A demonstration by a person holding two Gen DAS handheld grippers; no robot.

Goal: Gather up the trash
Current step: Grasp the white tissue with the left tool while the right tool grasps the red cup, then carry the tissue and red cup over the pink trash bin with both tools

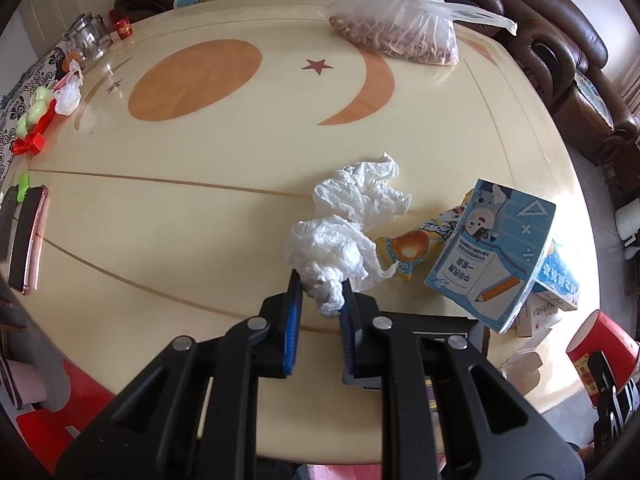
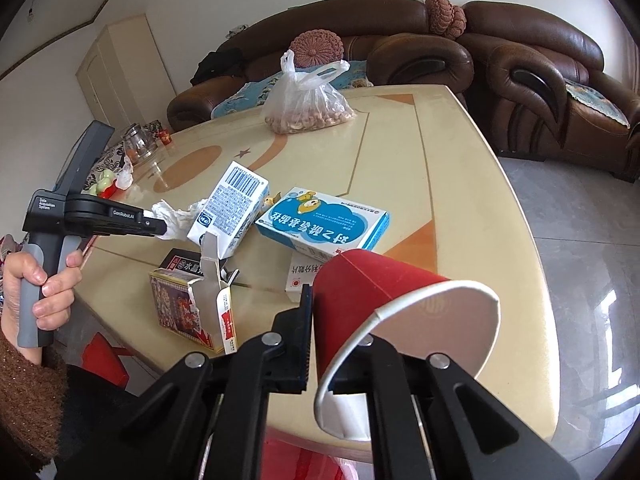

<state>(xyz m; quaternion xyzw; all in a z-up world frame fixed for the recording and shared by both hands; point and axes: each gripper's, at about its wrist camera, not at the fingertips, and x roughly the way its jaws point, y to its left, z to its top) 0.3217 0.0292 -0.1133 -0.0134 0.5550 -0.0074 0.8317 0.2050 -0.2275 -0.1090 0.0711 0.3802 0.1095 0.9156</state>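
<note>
- Left hand-held gripper (image 1: 320, 286): jaws closed onto a twisted tail of the crumpled white tissue (image 1: 332, 248); the rest of the wad bulges beyond the fingertips, over the table (image 1: 160, 208).
- A second crumpled tissue (image 1: 360, 192) lies on the table just past the first, touching it.
- Right of the tissues: a flattened yellow snack wrapper (image 1: 404, 252), partly under a tilted blue-and-white carton (image 1: 496, 256). The carton blocks the view to the table's right edge.
- Right hand-held gripper (image 2: 340, 320): jaws clamped on a red paper cup (image 2: 384, 308), held on its side, white mouth facing the camera. The cup hides the right finger.
- Beyond the cup, on the table: a blue medicine box (image 2: 324, 222), a white box (image 2: 300, 276) partly under it, and a torn-open printed box (image 2: 192, 312) near the table's edge.
- Far side of the table: a clear plastic bag (image 2: 308, 104) of brownish contents.
- Left edge of the table: a phone (image 1: 28, 240), a glass pot (image 1: 86, 38), small red and green items (image 1: 34, 120).
- Behind the table: a brown leather sofa (image 2: 540, 80).
</note>
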